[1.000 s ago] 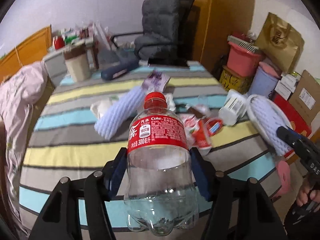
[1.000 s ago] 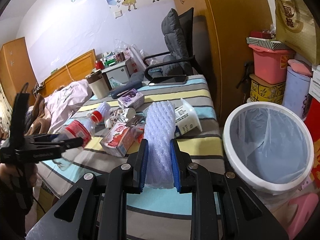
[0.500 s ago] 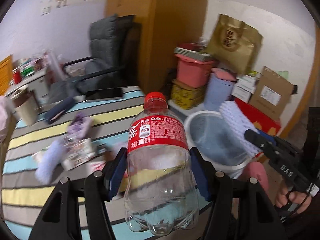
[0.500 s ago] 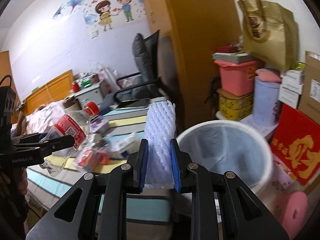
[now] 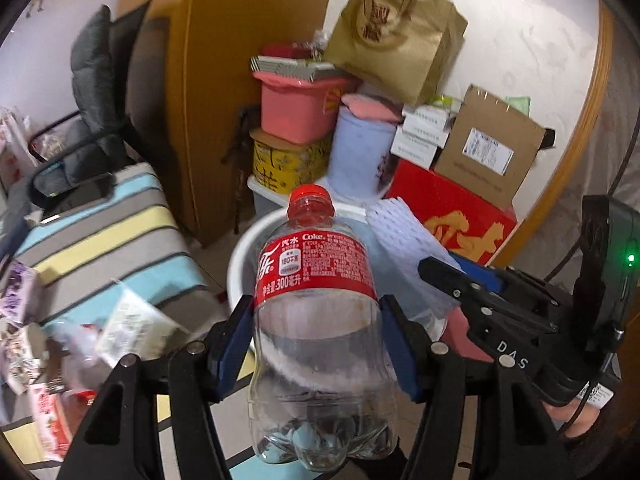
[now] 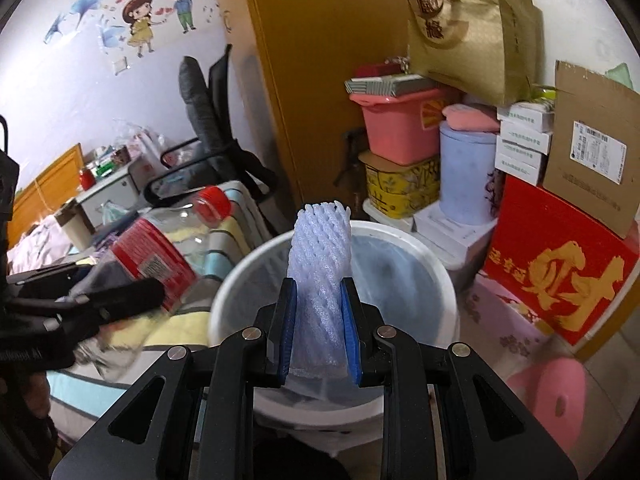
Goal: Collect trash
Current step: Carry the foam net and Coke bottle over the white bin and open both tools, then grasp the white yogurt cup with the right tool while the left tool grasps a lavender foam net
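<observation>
My left gripper (image 5: 318, 340) is shut on an empty clear Coke bottle (image 5: 316, 320) with a red label and cap, held upright in front of the white trash bin (image 5: 240, 264). My right gripper (image 6: 319, 336) is shut on a white foam net sleeve (image 6: 320, 256) and holds it over the bin's (image 6: 232, 296) open mouth. The bin has a clear liner. The right gripper (image 5: 472, 280) with the sleeve (image 5: 404, 240) shows at the right of the left wrist view. The bottle (image 6: 160, 248) and left gripper (image 6: 92, 300) show at the left of the right wrist view.
The striped bed (image 5: 104, 240) to the left carries wrappers and cartons (image 5: 48, 360). Behind the bin stand a red box (image 6: 560, 264), a pink tub (image 6: 400, 128), a lavender container (image 6: 468, 176), cardboard boxes and a gold bag (image 6: 468, 20). A pink stool (image 6: 552, 392) sits on the floor at the right.
Both grippers have swung right, away from the bed, to the trash bin. The foam sleeve now hangs over the bin's mouth and the bottle is close in front of it.
</observation>
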Demonstrator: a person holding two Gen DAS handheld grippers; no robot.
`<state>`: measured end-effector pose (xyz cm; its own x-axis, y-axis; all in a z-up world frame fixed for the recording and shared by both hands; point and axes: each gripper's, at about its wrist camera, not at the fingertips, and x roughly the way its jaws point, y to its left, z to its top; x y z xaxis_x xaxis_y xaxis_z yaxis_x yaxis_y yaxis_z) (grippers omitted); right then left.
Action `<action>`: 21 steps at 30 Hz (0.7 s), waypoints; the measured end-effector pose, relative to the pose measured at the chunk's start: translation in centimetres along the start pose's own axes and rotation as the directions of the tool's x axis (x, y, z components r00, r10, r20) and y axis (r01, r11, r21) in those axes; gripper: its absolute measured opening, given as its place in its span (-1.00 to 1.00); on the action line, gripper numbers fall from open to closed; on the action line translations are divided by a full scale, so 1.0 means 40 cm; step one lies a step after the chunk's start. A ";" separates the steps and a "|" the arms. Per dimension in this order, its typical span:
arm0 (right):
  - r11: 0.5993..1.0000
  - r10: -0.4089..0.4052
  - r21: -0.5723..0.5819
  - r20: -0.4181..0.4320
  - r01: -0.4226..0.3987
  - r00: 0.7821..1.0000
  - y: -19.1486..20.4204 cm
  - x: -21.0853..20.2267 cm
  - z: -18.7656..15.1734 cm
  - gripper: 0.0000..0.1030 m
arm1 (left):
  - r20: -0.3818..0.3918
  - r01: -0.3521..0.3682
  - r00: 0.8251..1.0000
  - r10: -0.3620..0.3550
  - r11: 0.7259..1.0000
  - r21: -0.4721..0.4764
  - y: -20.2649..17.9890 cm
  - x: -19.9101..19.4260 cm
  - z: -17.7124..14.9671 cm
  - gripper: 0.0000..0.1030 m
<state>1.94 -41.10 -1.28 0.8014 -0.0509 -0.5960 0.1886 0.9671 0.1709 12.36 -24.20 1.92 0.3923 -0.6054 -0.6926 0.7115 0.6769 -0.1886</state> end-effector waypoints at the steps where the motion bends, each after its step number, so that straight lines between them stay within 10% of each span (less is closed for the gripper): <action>1: 1.000 -0.004 -0.003 -0.010 0.004 1.000 -0.004 0.007 -0.002 -0.53 | -0.006 0.009 1.000 -0.009 1.000 0.007 -0.008 0.014 0.002 0.25; 10: 0.998 -0.049 -0.029 -0.103 0.047 0.993 -0.030 0.066 -0.015 -0.45 | -0.065 0.036 0.997 -0.036 0.999 -0.001 -0.013 0.093 0.002 0.27; 15: 0.996 -0.082 -0.031 -0.098 0.079 0.992 -0.040 0.071 -0.014 0.29 | -0.044 0.045 0.998 -0.046 0.999 -0.018 -0.001 0.094 0.009 0.49; 21: 0.995 -0.099 -0.017 -0.087 0.097 0.991 -0.041 0.059 -0.011 0.29 | -0.026 0.024 0.999 -0.025 0.999 -0.044 0.028 0.064 0.002 0.49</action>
<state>3.27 -42.70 -3.33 0.7267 -0.1242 -0.6757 0.2563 0.9615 0.0989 14.20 -25.03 0.01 0.3592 -0.6110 -0.7055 0.6941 0.6802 -0.2357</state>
